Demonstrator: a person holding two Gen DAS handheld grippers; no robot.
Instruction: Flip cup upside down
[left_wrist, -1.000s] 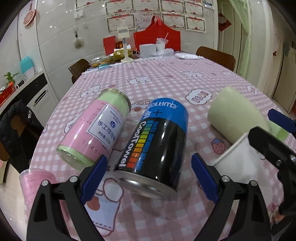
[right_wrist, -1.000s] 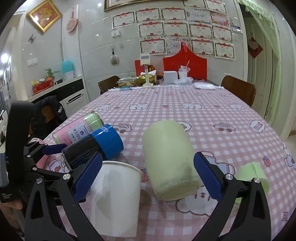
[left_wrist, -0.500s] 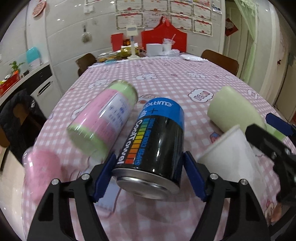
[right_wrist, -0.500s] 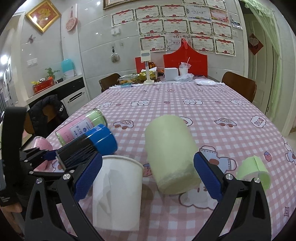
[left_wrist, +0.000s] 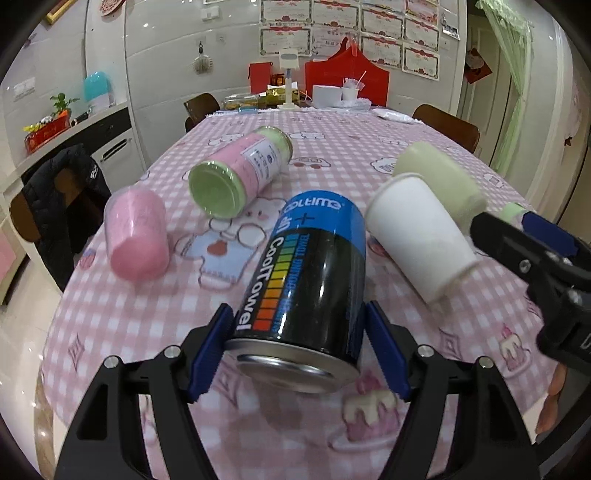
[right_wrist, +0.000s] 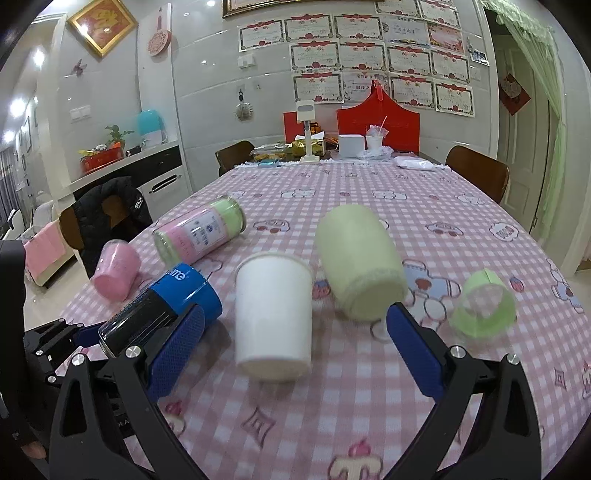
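My left gripper (left_wrist: 299, 347) is shut on a black can with a blue cap (left_wrist: 306, 273) and holds it tilted above the pink checked tablecloth; the can also shows in the right wrist view (right_wrist: 162, 306). A white paper cup (right_wrist: 273, 314) stands upright on the table between the open fingers of my right gripper (right_wrist: 291, 350), a little ahead of them. It also shows in the left wrist view (left_wrist: 417, 232), to the right of the can. My right gripper is empty.
A pale green cylinder (right_wrist: 358, 258) lies beyond the cup. A pink and green jar (right_wrist: 199, 232) and a pink cup (right_wrist: 114, 273) lie at the left. A small green cup (right_wrist: 484, 302) lies on its side at the right. Chairs ring the table (right_wrist: 369, 192).
My left gripper closed on the black can and lifted it back toward me. The right gripper drew back slightly from the white cup and stayed open.
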